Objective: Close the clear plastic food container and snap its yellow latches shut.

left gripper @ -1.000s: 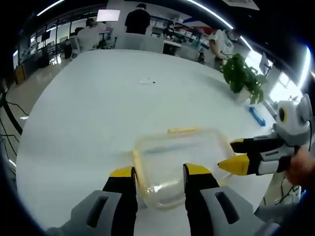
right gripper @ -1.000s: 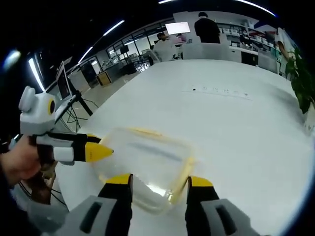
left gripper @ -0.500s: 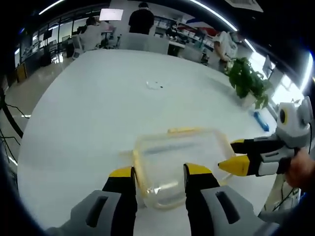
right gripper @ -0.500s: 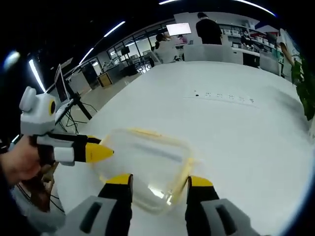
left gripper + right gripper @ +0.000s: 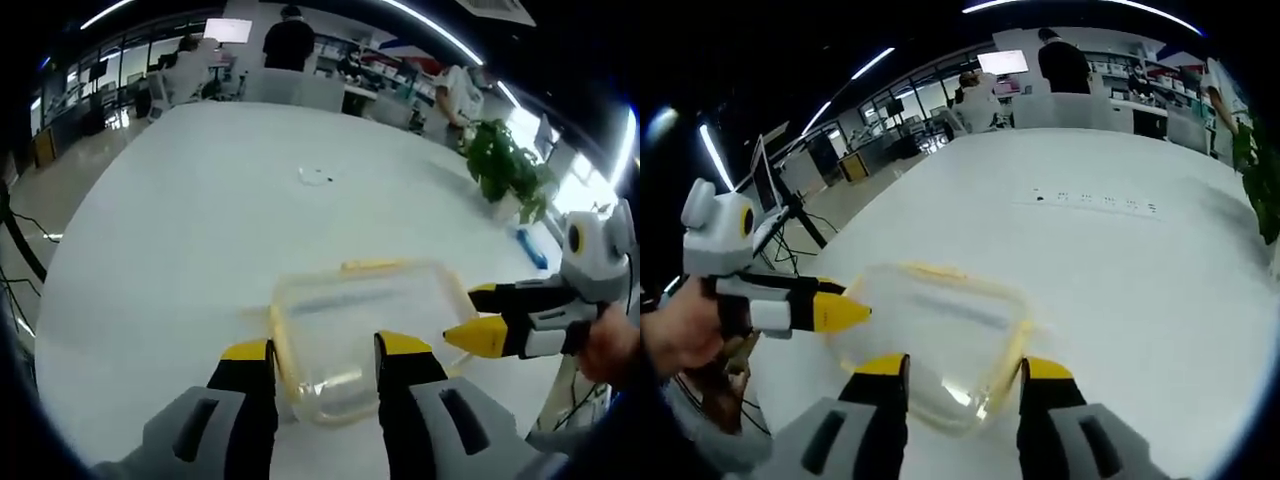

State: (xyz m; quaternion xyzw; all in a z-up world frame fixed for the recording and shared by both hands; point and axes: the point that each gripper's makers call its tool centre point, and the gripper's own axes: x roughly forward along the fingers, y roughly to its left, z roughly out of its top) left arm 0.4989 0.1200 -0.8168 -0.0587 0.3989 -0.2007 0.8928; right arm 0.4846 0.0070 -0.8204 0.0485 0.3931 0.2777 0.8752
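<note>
The worktop (image 5: 200, 220) is a broad, white, smooth round-edged slab that spreads out ahead of both pairs of jaws. On it, just ahead of the jaws in each view, lies the clear plastic food container (image 5: 360, 325), a shallow rounded rectangle of glossy see-through plastic with its lid lying on top and pale yellow latches (image 5: 373, 265) along its edges.

In the left gripper view the left gripper (image 5: 322, 352) stands with its yellow-tipped black jaws spread, the near end of the container lying between the tips; whether they touch it cannot be told. From the right of those jaws the right gripper (image 5: 478, 318) reaches in, a hand (image 5: 610, 345) behind it, its yellow tips right at the container's side edge.

In the right gripper view the right gripper (image 5: 962, 368) also has its jaws spread, with the container's near corner between them. The left gripper (image 5: 838, 305) comes in from the left, tips at the container's rim.

Far beyond the jaws and to their right, a leafy green potted plant (image 5: 505, 165) stands near the worktop's edge, with a small blue object (image 5: 534, 250) beside it. A tiny dark-and-white item (image 5: 315, 177) lies well ahead of the container.
</note>
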